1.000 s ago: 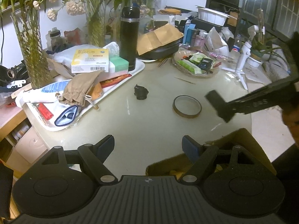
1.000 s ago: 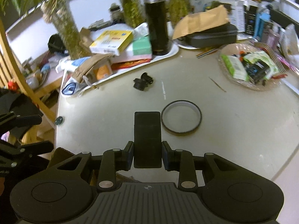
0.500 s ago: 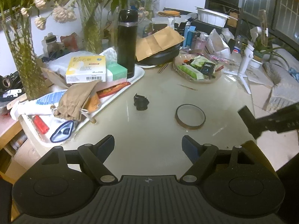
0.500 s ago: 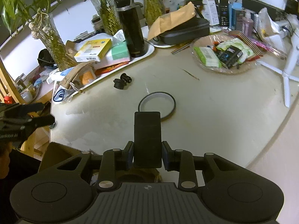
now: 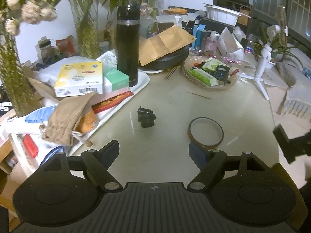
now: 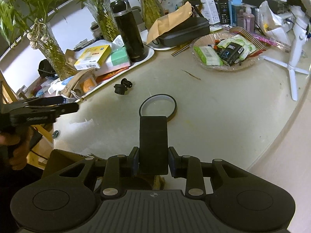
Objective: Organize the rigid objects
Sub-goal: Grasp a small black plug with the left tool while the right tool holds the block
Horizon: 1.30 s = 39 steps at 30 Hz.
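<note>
While you hold both tongs over the near edge of the worktop, this is how it stands:

left tongs: spread wide, nothing between the pads, bottom centre of the left wrist view. In the right wrist view they show at mid left, with your hand on the grip below them.

right tongs: pinching a flat black block by its near end; the block stands out ahead of the pads, bottom centre of the right wrist view. In the left wrist view the block's tip pokes in at the right edge.

tape ring: flat on the worktop, right of centre in the left wrist view, just ahead of the right pad of your left tongs. In the right wrist view the block's far end overlaps its near rim; touching or not, can't tell.

small black part: on the worktop at frame centre, left of the ring and apart from it, near the tray's edge.

white tray: left half of the frame, crowded: black flask upright at its far corner, yellow-white box on a green box, tan pouch lying toward the near end.

basket: upper right of centre, full of packets.

brown envelope: lying over a black case, top centre.
</note>
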### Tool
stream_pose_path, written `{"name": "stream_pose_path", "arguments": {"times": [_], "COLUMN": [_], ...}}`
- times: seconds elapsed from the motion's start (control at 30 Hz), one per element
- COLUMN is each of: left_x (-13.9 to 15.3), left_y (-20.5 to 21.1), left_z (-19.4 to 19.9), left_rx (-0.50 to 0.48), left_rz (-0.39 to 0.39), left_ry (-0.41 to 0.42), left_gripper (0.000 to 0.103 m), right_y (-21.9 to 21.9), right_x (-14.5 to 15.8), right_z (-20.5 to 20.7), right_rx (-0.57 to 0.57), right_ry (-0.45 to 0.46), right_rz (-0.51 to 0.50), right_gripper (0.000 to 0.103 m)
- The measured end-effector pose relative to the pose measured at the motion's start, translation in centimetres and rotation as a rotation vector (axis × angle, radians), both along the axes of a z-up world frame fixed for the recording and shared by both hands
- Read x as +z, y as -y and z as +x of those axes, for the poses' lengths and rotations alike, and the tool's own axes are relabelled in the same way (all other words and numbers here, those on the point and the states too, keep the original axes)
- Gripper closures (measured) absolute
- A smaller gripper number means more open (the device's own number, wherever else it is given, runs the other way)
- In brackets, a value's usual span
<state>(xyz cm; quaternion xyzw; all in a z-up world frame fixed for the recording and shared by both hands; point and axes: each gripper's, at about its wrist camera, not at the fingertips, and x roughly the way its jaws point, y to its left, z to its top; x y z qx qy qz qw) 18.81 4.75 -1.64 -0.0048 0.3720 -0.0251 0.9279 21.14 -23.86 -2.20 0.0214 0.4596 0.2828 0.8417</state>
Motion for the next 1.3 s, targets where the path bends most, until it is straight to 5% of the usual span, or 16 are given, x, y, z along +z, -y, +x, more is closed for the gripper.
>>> {"name": "stream_pose_path", "arguments": {"times": [0.43,0.83,1.13,1.3], "left_x": [-2.4,-6.0,-7.3,-7.6], "left_y": [-0.5,-2.1,-2.6,-2.8], "left_z": [5.9,10.9,13.1,13.9], "left_rx": [-0.008,0.028,0.057,0.063], "left_rz": [-0.035,-0.108,-0.141,-0.155], "left_ry": [-0.051,-0.176,-0.2,-0.196], "left_gripper": [0.027,0.054,0.059,0.074], "right_y": [0.8,1.6,1.8,1.8], "right_x": [0.4,0.5,0.3,0.3], "right_z": [0.2,0.5,0.7,0.7], "right_rx": [-0.009,-0.019,-0.022,-0.025], "right_ry": [0.004,0.01,0.005,0.004], "right_rz": [0.031,0.048,0.054,0.053], "right_gripper": [0.069,0.069,0.069,0.069]}}
